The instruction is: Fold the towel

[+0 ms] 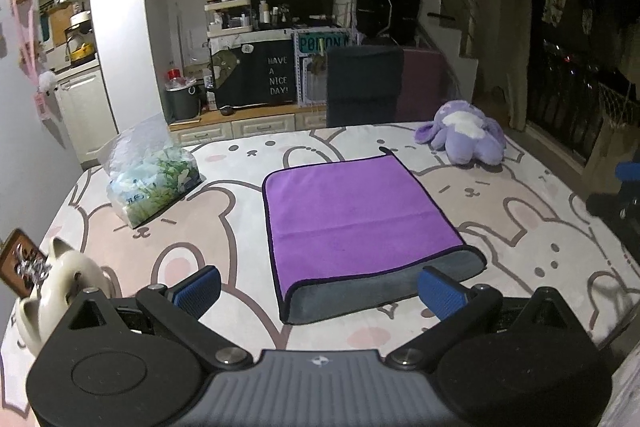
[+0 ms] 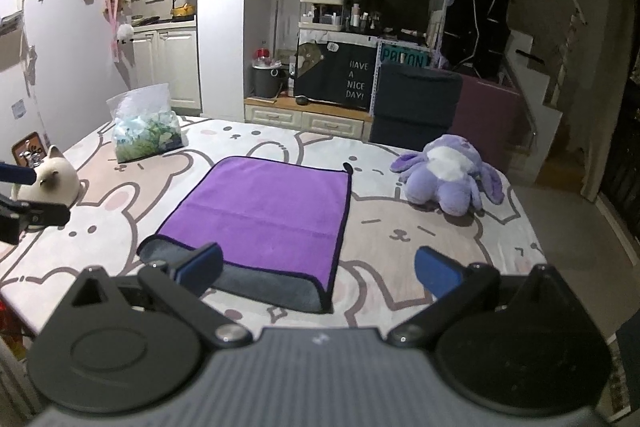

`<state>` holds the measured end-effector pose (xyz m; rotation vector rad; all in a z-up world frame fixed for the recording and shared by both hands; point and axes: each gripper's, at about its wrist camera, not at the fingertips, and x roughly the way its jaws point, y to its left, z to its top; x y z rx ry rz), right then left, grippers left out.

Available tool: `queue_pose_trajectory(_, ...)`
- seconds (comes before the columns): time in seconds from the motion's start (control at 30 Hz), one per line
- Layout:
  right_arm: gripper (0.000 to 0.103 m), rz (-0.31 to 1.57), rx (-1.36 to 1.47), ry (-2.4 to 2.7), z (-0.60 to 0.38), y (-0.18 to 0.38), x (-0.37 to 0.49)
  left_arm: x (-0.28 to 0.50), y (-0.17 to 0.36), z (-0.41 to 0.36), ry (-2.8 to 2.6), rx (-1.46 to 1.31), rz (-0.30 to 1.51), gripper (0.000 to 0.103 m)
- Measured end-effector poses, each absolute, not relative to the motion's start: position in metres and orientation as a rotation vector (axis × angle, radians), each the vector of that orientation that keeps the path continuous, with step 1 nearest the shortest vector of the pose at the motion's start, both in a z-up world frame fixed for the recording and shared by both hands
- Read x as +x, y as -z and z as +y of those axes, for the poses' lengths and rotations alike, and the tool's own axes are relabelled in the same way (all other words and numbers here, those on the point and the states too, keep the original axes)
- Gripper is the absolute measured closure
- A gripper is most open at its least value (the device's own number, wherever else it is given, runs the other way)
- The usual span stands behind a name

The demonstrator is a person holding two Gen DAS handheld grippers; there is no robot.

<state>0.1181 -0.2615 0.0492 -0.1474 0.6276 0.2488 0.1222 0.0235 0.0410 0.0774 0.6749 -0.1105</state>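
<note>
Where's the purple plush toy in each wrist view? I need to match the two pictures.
Left wrist: purple plush toy sits upper right, beyond the towel's far right corner.
Right wrist: plush toy sits right of centre, right of the towel.
Shared landmark: the "HAVE A NICE DAY!" sign.

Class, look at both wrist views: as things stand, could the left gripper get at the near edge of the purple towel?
Probably yes. The left gripper has its jaws wide open, facing the towel, whose near folded edge lies flat just ahead. Nothing sits between them; the ceramic cat and plastic bag lie off to the left.

Dim room, white cabinets point(image 2: 168, 67)
</note>
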Motion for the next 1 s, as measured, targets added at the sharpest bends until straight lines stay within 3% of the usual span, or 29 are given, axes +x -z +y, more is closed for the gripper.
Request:
queue_pose_trajectory(0.27,0.0,0.643,-0.184,-0.251,-0.262,-0.041,0.15,0.161,-0.021,0.023,0.143,0.136,0.698,0.0)
queue_pose_trajectory(1.0,0.0,0.77,-0.173,-0.367,-0.252,0.052,0.234,0.246,0.071,0.061,0.124,0.002,0.893,0.0)
